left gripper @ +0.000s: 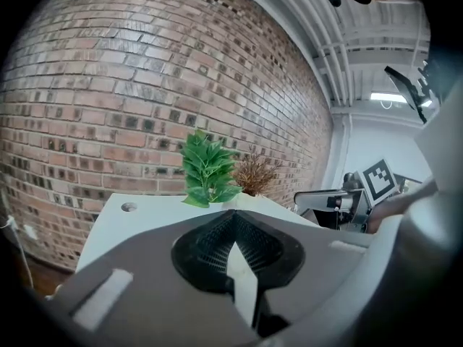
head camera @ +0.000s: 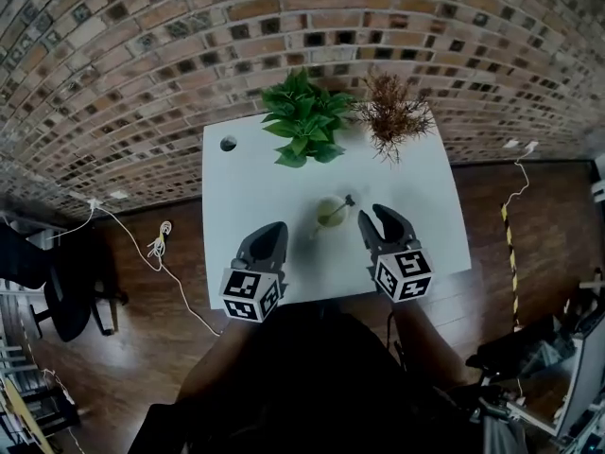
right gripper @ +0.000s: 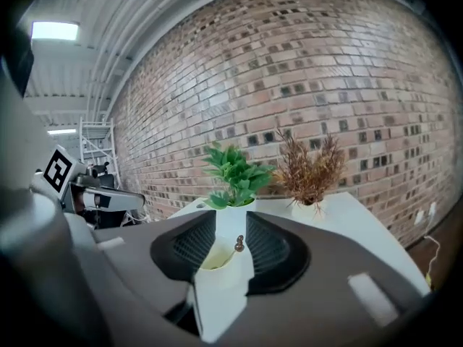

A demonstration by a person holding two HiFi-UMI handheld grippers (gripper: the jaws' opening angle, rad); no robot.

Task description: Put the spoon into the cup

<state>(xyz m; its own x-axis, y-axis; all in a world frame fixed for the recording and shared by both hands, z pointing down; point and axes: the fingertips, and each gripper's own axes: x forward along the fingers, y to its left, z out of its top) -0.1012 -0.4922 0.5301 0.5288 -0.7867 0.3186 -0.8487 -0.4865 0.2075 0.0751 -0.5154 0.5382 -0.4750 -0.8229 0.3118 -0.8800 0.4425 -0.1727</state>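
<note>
A pale yellow-green cup (head camera: 329, 212) stands on the white table (head camera: 246, 187), midway between my two grippers. The spoon (head camera: 342, 203) rests inside it, its handle leaning out toward the back right. My left gripper (head camera: 272, 229) hovers left of the cup with its tips together and nothing in them; from its own view the left gripper (left gripper: 233, 215) faces the plants. My right gripper (head camera: 375, 218) is open just right of the cup. Through the gap of the right gripper (right gripper: 231, 219) I see the cup (right gripper: 215, 264) and the spoon's knobbed end (right gripper: 239, 245), neither touched by the pads.
A green leafy plant (head camera: 302, 121) and a dried brown plant (head camera: 389, 113) stand along the table's far edge by the brick wall. A cable hole (head camera: 228, 143) marks the back left corner. Cables (head camera: 161, 244) and a dark chair (head camera: 66, 291) lie on the wooden floor at left.
</note>
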